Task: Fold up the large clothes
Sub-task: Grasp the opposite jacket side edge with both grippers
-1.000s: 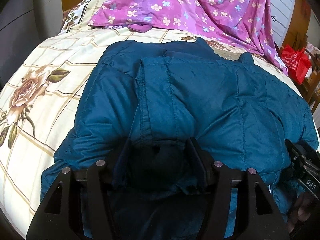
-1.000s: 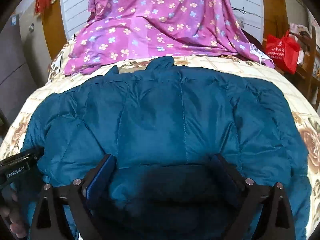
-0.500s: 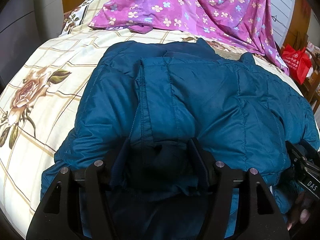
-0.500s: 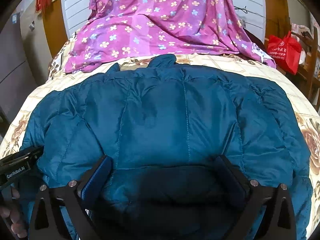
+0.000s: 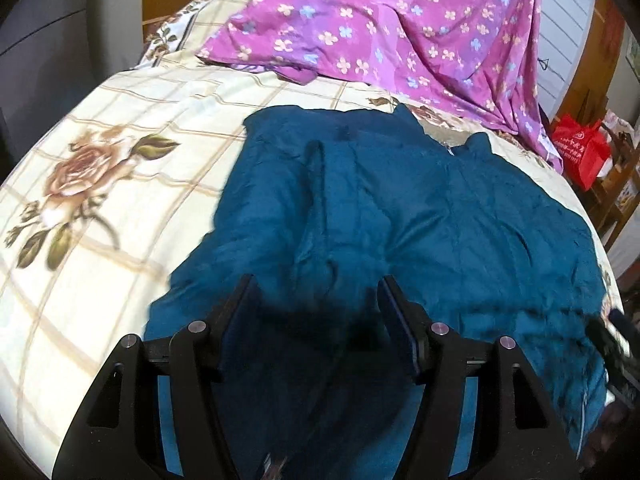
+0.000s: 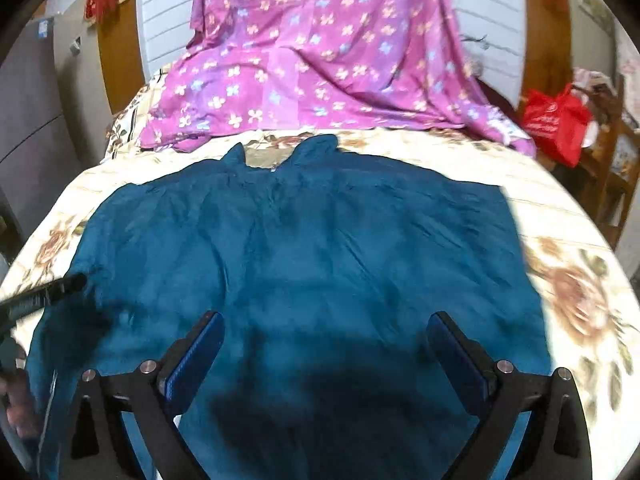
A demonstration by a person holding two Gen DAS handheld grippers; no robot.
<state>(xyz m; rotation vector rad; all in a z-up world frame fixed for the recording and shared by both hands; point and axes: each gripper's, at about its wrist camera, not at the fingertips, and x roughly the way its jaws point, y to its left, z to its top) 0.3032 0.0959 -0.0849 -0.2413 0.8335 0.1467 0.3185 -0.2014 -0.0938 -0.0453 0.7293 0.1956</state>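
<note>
Showing jacket [image 5: 440, 220] lying spread flat on bed [image 5: 120, 120], collar [image 6: 280, 152] pointing away toward purple sheet [image 5: 400, 32]. Covering most of the bed's near part, touching the floral bedspread all round. Not touching the sheet, just short of it. Running down the jacket's left side in the left view: a long fold [image 5: 320, 200], blurred.

Hovering over the jacket's near edge: left hand-held gripper [image 5: 316, 284], jaws standing partly apart. Casting dark shadow on the fabric between the fingers [image 5: 240, 320]. Being unable to tell whether pads are pressing cloth or hanging clear, too dark and smeared.

Hanging over the jacket's [image 6: 320, 240] near middle in the right view: right hand-held gripper [image 6: 325, 316], jaws spread wide, gripping nothing. Showing blue pads [image 6: 196, 356] bare, cloth lying below and apart from them. Throwing shadow onto the hem under it.

Poking in at the left edge of the right view: the left one [image 6: 40, 292], tip over the jacket's left border. Peeking in at the right edge of the left view: the right one [image 5: 616, 336], blurred.

Draping from the wall down onto the bed's [image 6: 580, 280] far end: sheet [image 6: 320, 60], purple with small flowers. Sitting off the bed's far right, well apart from the jacket: red bag [image 6: 556, 120], also showing in the left view [image 5: 580, 152].
</note>
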